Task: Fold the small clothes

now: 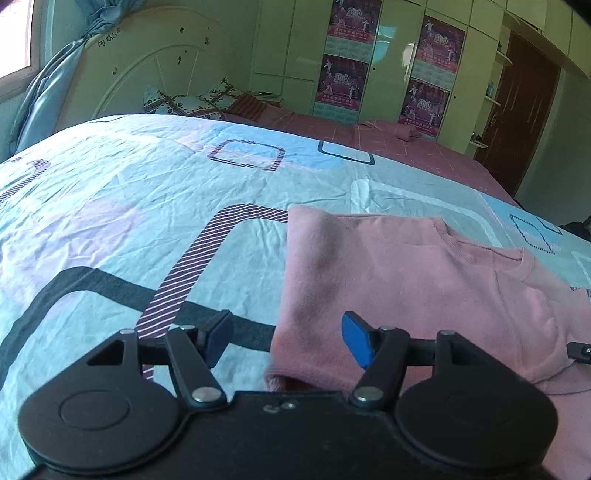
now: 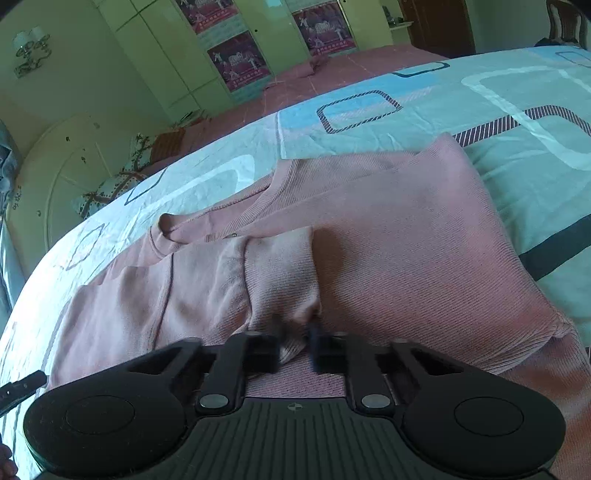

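Nearest, the right gripper (image 2: 295,338) has its fingers pressed narrow on the sleeve cuff (image 2: 282,273) of the pink sweater (image 2: 406,258). I judge it best to carry this cuff flat across the body — without dragging. The left gripper (image 1: 286,338) stands wide and empty over the sweater's left edge. One sweater, two grippers, one bed (image 1: 129,206) — the sweater lies on its near part.

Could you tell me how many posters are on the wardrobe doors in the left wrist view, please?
4: upper and lower on the left door, upper and lower on the right door; others may lie outside the frame.
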Action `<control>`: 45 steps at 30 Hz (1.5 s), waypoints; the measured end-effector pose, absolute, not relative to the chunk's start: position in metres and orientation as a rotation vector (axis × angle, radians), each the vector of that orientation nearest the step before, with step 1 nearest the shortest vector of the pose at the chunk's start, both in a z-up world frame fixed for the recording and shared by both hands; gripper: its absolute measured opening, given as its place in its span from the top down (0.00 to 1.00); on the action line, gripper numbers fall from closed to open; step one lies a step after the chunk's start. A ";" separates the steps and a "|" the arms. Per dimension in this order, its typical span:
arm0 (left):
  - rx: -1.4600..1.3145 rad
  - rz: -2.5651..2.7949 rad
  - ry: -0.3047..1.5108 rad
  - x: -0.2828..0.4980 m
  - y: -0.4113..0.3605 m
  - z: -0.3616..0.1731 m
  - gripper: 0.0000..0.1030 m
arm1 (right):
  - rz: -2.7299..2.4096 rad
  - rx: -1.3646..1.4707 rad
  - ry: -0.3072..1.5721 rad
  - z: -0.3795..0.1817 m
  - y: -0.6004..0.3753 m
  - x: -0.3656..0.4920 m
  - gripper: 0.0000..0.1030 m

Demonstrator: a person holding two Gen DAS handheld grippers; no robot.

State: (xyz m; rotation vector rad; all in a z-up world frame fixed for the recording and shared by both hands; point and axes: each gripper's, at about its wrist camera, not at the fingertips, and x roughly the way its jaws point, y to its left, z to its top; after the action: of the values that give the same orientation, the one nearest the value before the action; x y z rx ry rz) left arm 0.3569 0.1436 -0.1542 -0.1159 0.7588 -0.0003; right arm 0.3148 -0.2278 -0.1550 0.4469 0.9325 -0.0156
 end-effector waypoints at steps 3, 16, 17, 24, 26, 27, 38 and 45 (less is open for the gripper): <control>-0.115 -0.011 0.785 0.369 0.139 -0.161 0.39 | -0.009 0.386 0.917 -0.149 -0.227 0.307 0.94; -0.200 0.001 0.832 0.435 0.145 -0.173 0.36 | -0.021 0.369 0.893 -0.152 -0.235 0.339 0.55; -0.208 0.002 0.833 0.440 0.147 -0.175 0.39 | -0.017 0.375 0.906 -0.157 -0.234 0.345 0.55; -0.203 -0.006 0.791 0.454 0.145 -0.184 0.73 | 0.026 0.300 0.912 -0.165 -0.214 0.362 0.93; -0.197 -0.003 0.772 0.454 0.143 -0.184 0.82 | 0.034 0.268 0.909 -0.166 -0.208 0.363 0.93; -0.183 0.005 0.756 0.453 0.142 -0.184 0.83 | 0.036 0.259 0.903 -0.165 -0.207 0.363 0.93; -0.074 0.040 0.741 0.450 0.133 -0.183 0.71 | -0.073 0.149 0.868 -0.167 -0.220 0.361 0.96; -0.076 0.017 0.735 0.429 0.126 -0.169 0.54 | -0.051 0.209 0.806 -0.143 -0.219 0.351 0.91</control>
State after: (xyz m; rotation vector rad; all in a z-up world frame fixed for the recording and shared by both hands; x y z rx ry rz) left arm 0.4286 0.1256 -0.1686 -0.0758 0.7346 0.0174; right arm 0.3511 -0.2186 -0.1426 0.2093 0.8062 -0.0509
